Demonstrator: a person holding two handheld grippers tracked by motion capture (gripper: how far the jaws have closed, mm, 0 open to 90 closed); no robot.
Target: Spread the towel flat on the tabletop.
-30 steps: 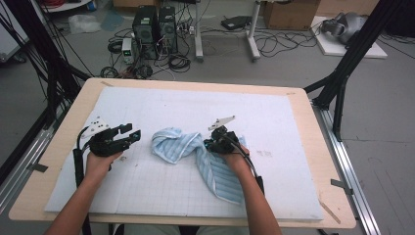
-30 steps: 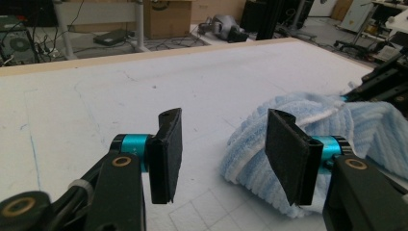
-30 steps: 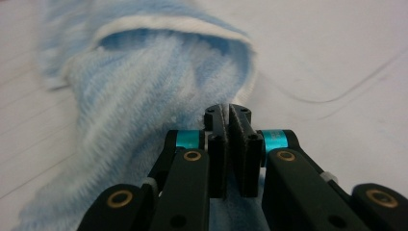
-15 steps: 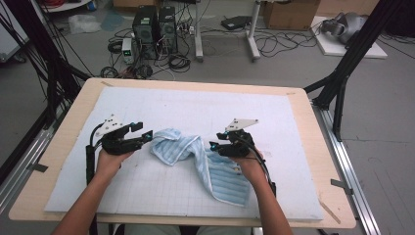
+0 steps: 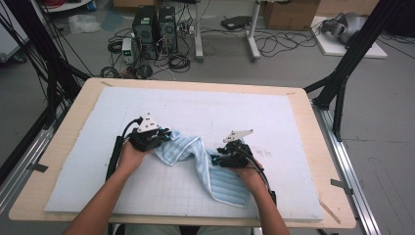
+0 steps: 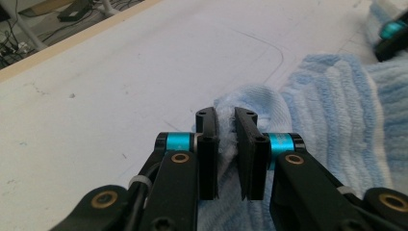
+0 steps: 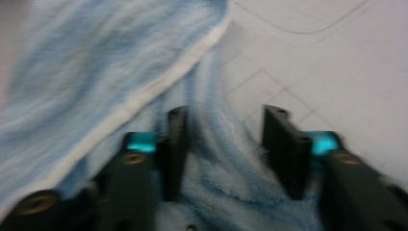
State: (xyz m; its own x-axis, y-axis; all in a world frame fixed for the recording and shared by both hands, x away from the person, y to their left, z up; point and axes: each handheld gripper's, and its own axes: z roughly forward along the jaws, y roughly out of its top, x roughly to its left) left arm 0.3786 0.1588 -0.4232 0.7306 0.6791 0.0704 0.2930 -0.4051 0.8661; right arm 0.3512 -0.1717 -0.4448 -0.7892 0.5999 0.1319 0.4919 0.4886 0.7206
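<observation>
Now left tool [image 6: 226, 130] pinching blue towel [image 5: 195, 156] corner, right tool [image 7: 226, 144] spread over towel edge

Left gripper [image 5: 164, 138] is pinching blue cloth [image 5: 195, 156] between nearly closed jaws at near left; right gripper [image 5: 215, 160] is holding jaws apart.

Light-blue striped terry towel [image 5: 203, 164]: drawn out longer across the desk than a second ago, its left end pulled leftward and bunched. Left gripper [image 5: 164, 138]: shifted from well left of the towel to its left end; jaws now closed narrowly on a fold of towel [image 6: 269, 103]. Right gripper [image 5: 215, 160]: moved rightward and nearer the person; jaws spread, cloth lying between them.
</observation>
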